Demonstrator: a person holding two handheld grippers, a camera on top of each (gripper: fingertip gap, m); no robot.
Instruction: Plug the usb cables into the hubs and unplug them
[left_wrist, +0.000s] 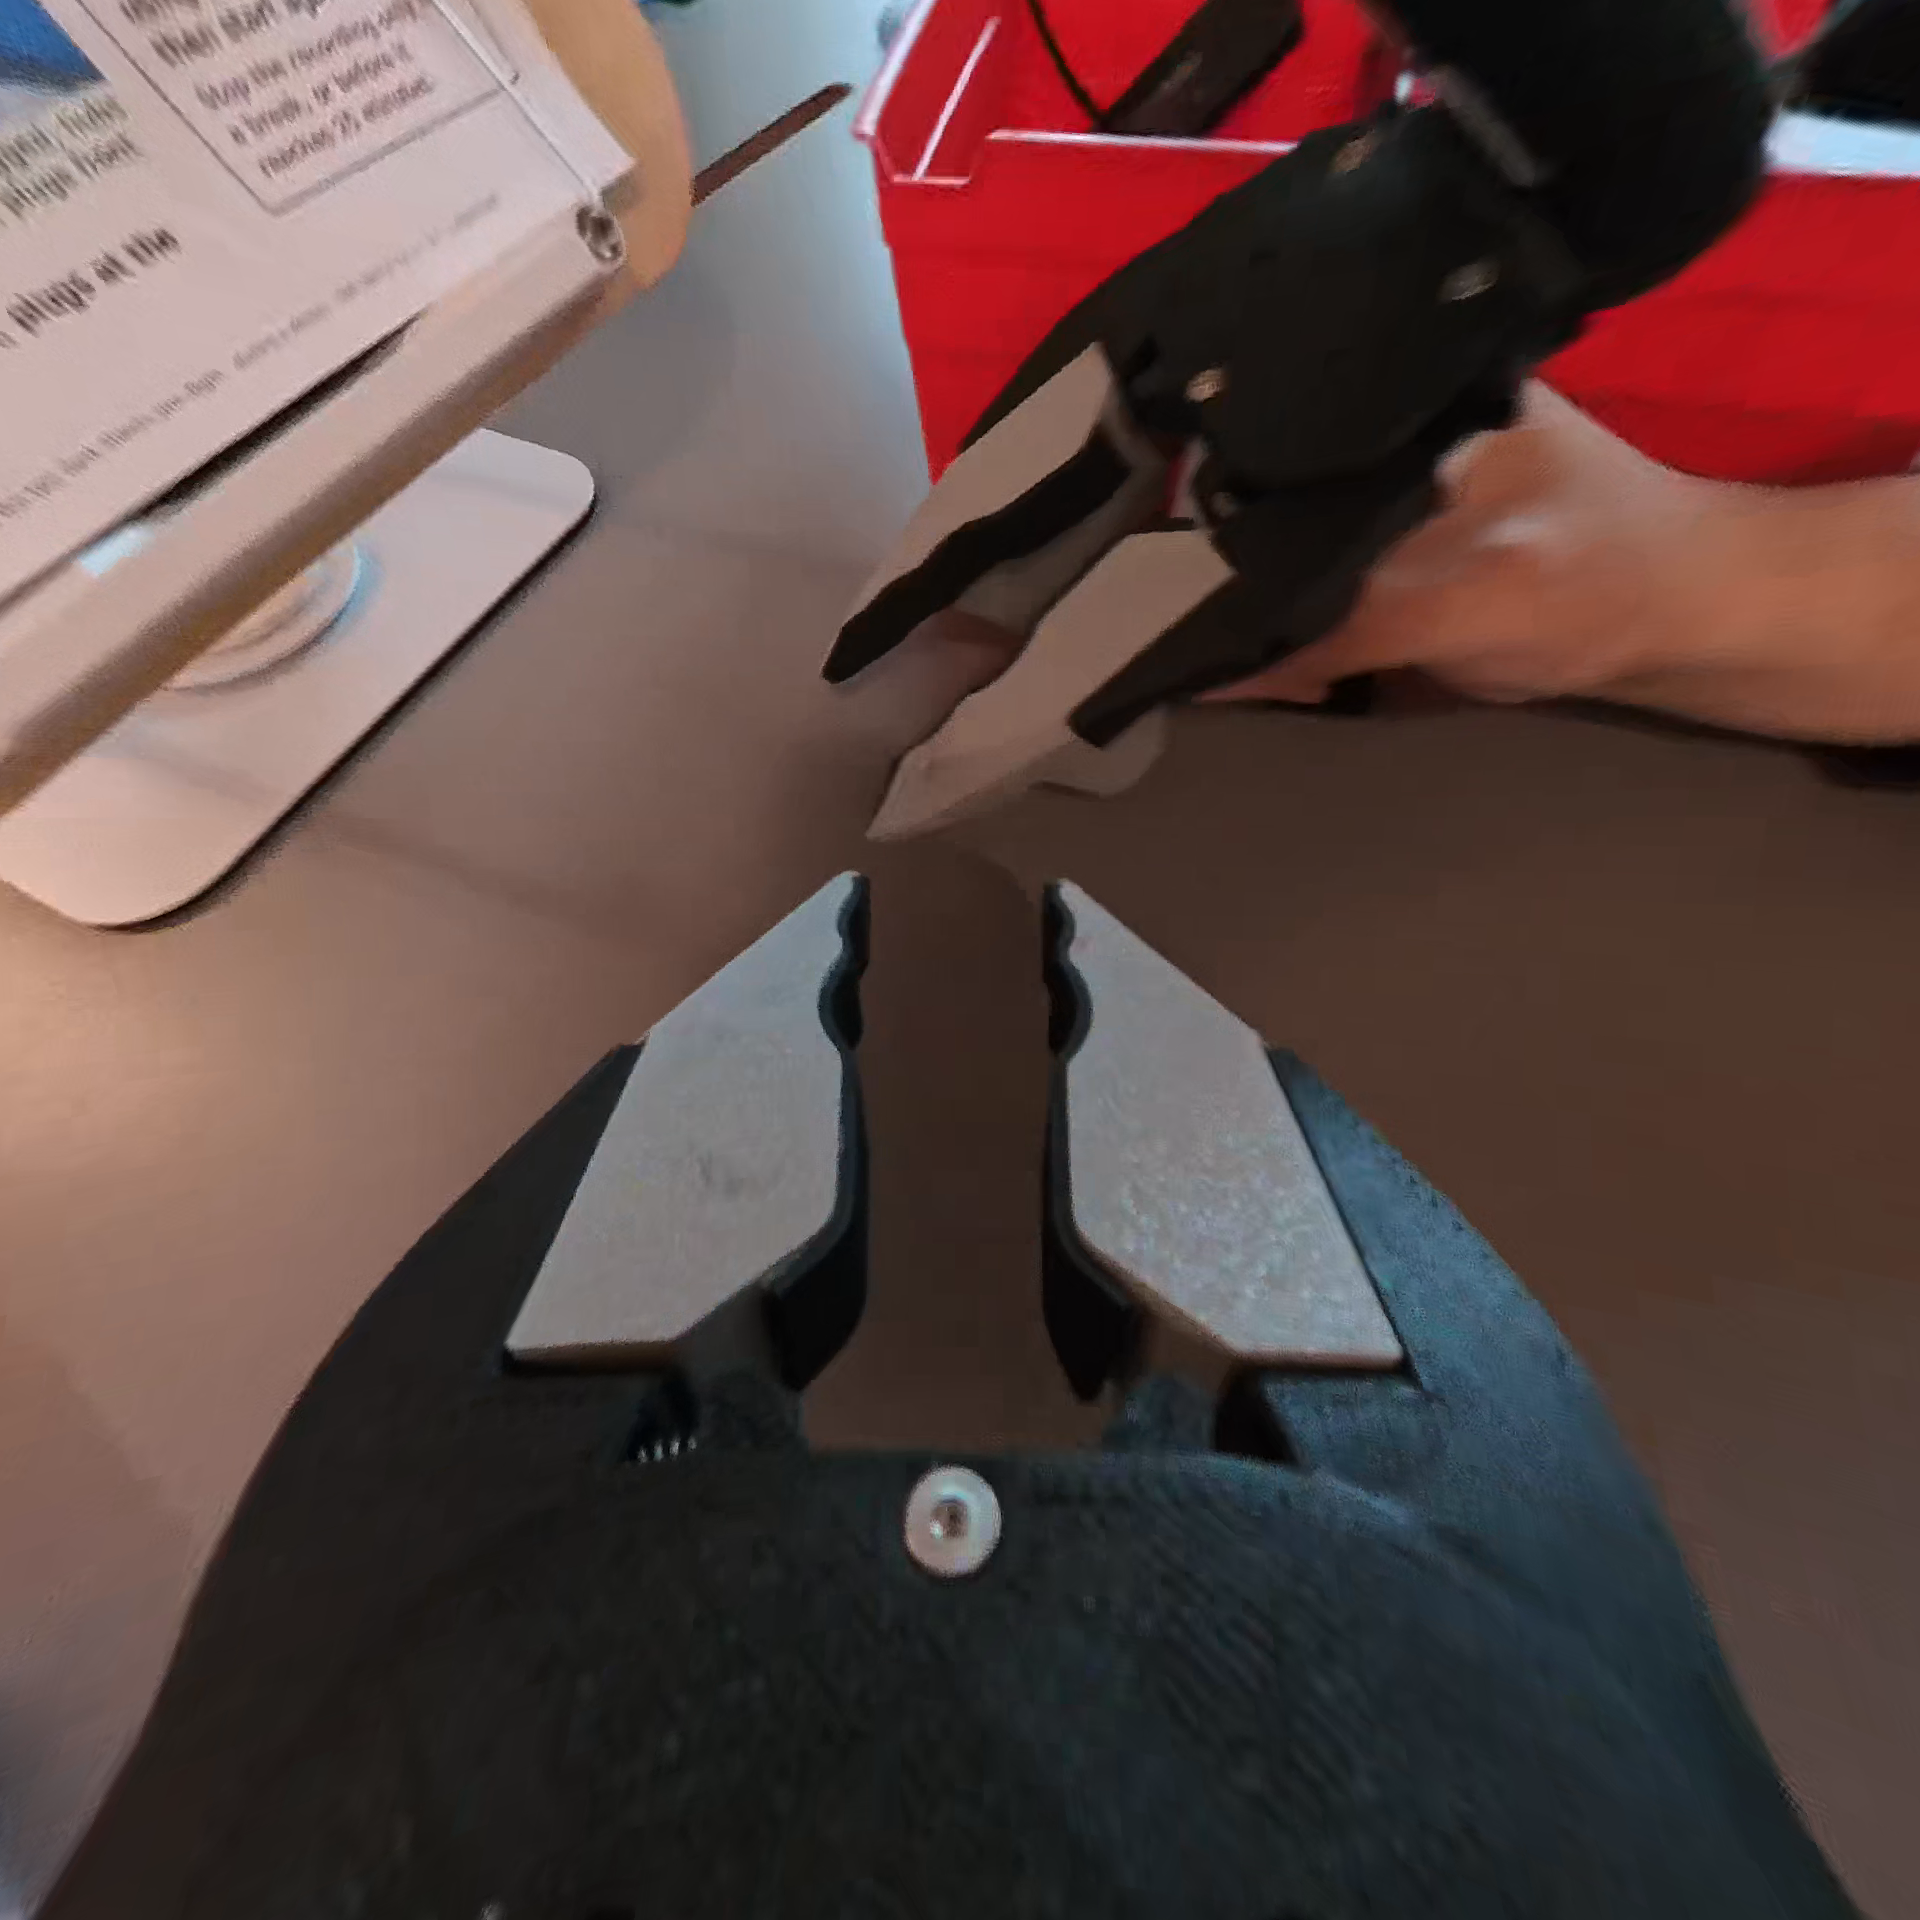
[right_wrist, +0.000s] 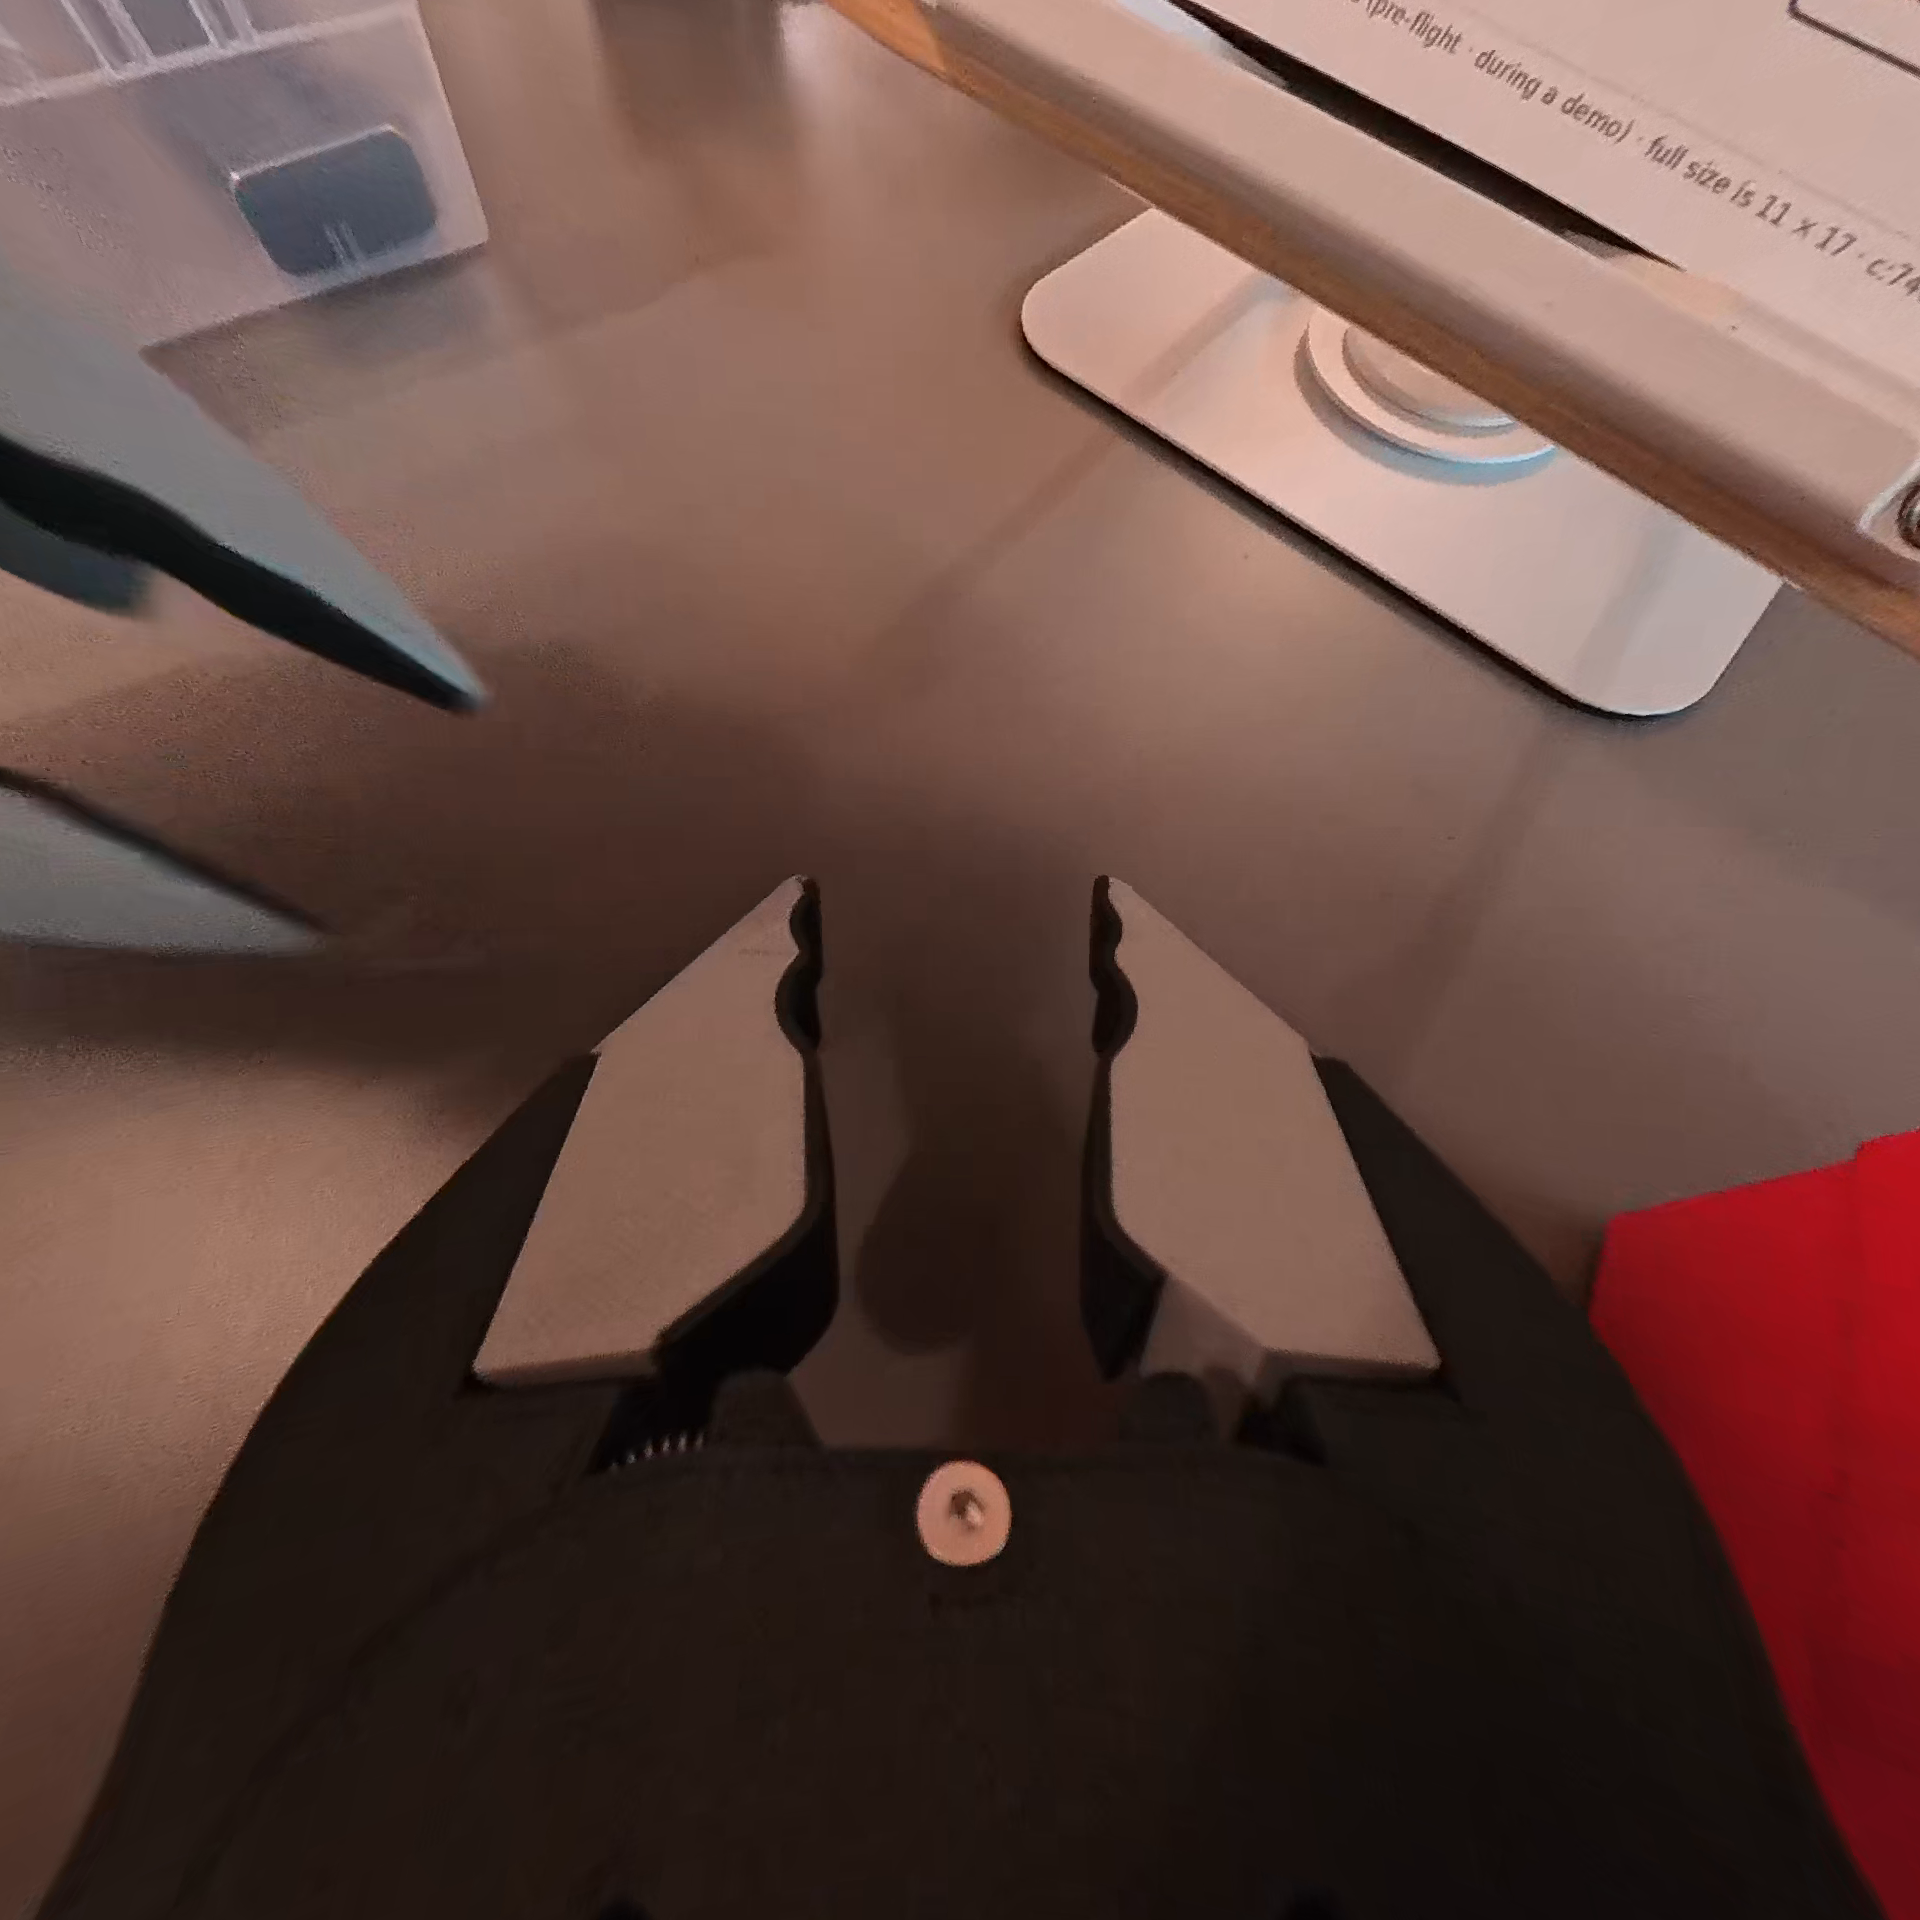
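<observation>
Both claws hang empty with jaws apart over the bare brown table (left_wrist: 1455, 1039), the left gripper (left_wrist: 954, 894) nose to nose with the right gripper (right_wrist: 954, 894), and no cable or hub shows yet. Best, I'd judge, to swing toward the red bin (left_wrist: 1195, 260) and look first. Only the right wrist view catches a frosted clear box (right_wrist: 239, 156) with a dark grey block inside; only the left shows a bare hand (left_wrist: 1610, 603) behind the other tool.

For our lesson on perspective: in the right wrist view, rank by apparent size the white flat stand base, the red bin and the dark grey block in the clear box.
1. White flat stand base
2. Red bin, cropped and near the camera, so unsure
3. Dark grey block, smallest, farthest
</observation>
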